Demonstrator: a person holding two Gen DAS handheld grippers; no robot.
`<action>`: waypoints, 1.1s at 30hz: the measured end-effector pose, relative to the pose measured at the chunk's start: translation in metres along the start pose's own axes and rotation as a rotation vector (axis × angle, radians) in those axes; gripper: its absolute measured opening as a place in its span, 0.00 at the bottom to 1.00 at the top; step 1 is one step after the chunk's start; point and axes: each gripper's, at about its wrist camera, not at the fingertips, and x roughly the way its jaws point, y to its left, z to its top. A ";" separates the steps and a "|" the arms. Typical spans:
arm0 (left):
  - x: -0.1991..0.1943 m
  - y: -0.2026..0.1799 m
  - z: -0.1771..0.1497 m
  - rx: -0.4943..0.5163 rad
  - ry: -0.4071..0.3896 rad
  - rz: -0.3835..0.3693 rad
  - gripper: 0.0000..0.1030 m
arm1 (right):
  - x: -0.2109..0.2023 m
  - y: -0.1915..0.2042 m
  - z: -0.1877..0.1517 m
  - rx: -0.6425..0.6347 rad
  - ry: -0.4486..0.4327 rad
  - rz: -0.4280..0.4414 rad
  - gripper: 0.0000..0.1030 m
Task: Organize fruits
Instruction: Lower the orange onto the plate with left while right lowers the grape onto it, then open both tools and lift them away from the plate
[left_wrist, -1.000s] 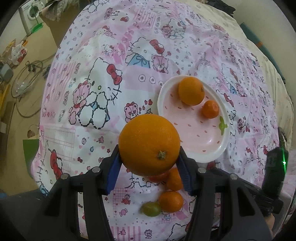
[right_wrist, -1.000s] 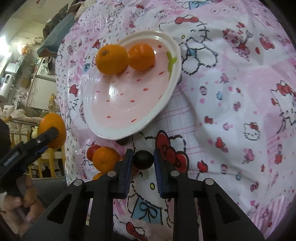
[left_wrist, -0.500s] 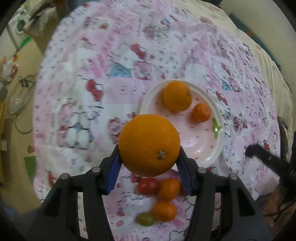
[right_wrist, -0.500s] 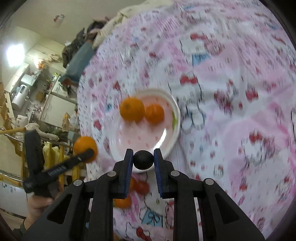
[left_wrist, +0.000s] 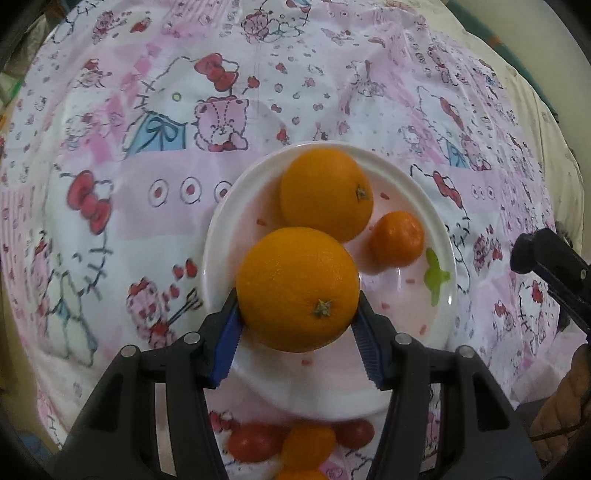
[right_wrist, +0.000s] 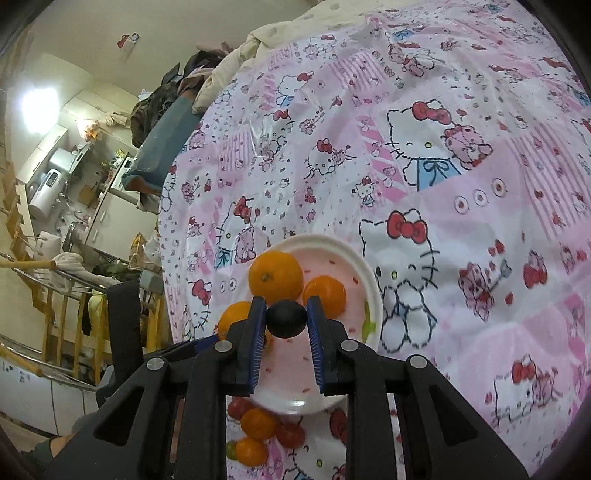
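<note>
My left gripper (left_wrist: 297, 321) is shut on a large orange (left_wrist: 297, 288), held above the near half of the pink-and-white plate (left_wrist: 229, 206). On the plate lie another large orange (left_wrist: 325, 195) and a small mandarin (left_wrist: 397, 238). My right gripper (right_wrist: 286, 325) is shut on a small dark round fruit (right_wrist: 286, 318), raised over the same plate (right_wrist: 354, 258), where the orange (right_wrist: 275, 275) and mandarin (right_wrist: 325, 295) show. The left gripper with its orange (right_wrist: 234, 317) appears at the plate's left edge in the right wrist view.
Several loose fruits lie on the Hello Kitty cloth (left_wrist: 147, 184) just in front of the plate: red tomatoes (left_wrist: 251, 443), small oranges (left_wrist: 308, 448) and a green one (right_wrist: 231, 450). The bed's edge, a wooden rack and room clutter (right_wrist: 74, 221) lie at left in the right wrist view.
The left gripper carried its orange from beside the plate to over it and lower. The right gripper rose and drew back with the dark fruit, so the plate looks smaller.
</note>
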 end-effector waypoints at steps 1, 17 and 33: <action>0.002 0.000 0.002 0.001 0.001 0.005 0.51 | 0.004 -0.001 0.002 -0.002 0.006 -0.002 0.23; 0.006 0.000 0.011 0.003 -0.002 0.016 0.54 | 0.069 -0.010 0.032 -0.066 0.080 -0.072 0.23; 0.005 -0.011 0.009 0.059 -0.014 0.035 0.75 | 0.081 -0.006 0.029 -0.120 0.088 -0.140 0.26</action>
